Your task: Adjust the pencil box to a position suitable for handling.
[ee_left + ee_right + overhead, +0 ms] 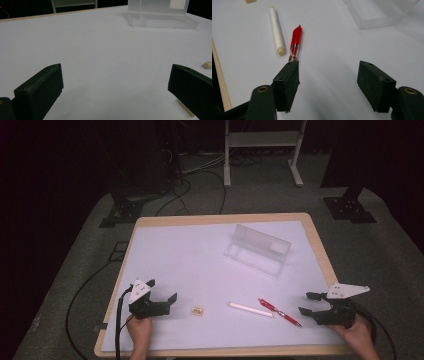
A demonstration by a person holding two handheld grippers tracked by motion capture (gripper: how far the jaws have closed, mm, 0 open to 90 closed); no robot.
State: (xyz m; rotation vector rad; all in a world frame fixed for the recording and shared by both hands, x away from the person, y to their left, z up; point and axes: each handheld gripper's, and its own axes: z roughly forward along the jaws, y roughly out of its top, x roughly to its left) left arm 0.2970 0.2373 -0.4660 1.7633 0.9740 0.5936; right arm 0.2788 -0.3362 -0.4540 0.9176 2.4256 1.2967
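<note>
White sheeting covers your light wooden table [320, 251], leaving a wood rim bare along the edges, and everything lies on that white surface.

Take the clear plastic rectangular case [257, 249] as your landmark: it stands open toward the far side of the table, right of centre, its lid tilted up behind the shallow tray. Your left gripper view has it at the far top right [160, 13]; your right gripper view catches a corner of it at the top [377, 12].

Your left hand-held gripper [161, 295] is well apart from the case, toward the near left corner, held in your left hand [139, 330]. Its black jaws stand wide apart with bare white surface between them, gripping nothing.

Your right hand-held gripper [308, 303] is nearer than the case and off to its right, held in your right hand [361, 336]. It is likewise released, jaws spread and empty.

Nearer than the case, the red pen with a clear barrel [280, 312] lies slantwise; in your right gripper view its barrel end [295, 43] disappears behind the tip of one jaw.

Just left of it lies the white cylindrical marker [251, 309], apart from the pen [277, 30].

Farther left sits a small tan eraser-like block [198, 311], between the marker and your left hand-held gripper.
</note>
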